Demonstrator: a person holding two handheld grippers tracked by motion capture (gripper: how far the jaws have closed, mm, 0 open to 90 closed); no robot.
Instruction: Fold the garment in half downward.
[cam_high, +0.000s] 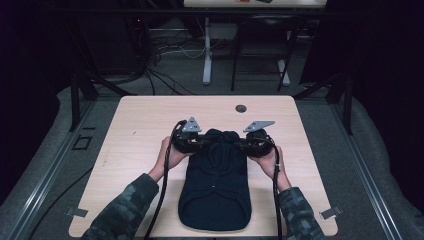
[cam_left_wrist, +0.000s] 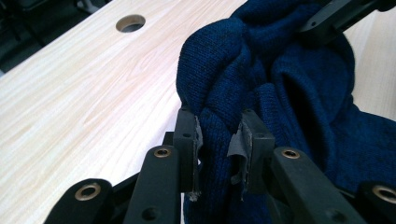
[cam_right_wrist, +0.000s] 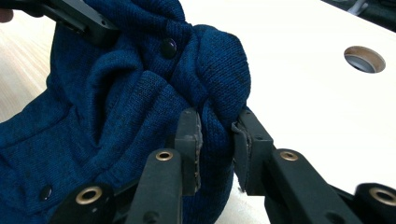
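Pretty dim room, dark walls all round and grey carpet (cam_high: 260, 75) on the floor. The light wood table (cam_high: 145, 125) has a round cable hole (cam_high: 241, 108) near its far edge. Behind it there's a tangle of cables (cam_high: 165, 50), white desk legs (cam_high: 207, 55) and a dark chair frame (cam_high: 260, 45).

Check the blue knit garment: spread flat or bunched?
Partly bunched: the blue knit garment lies flat near the person, while its far end is gathered into folds, pinched by the left gripper and right gripper.
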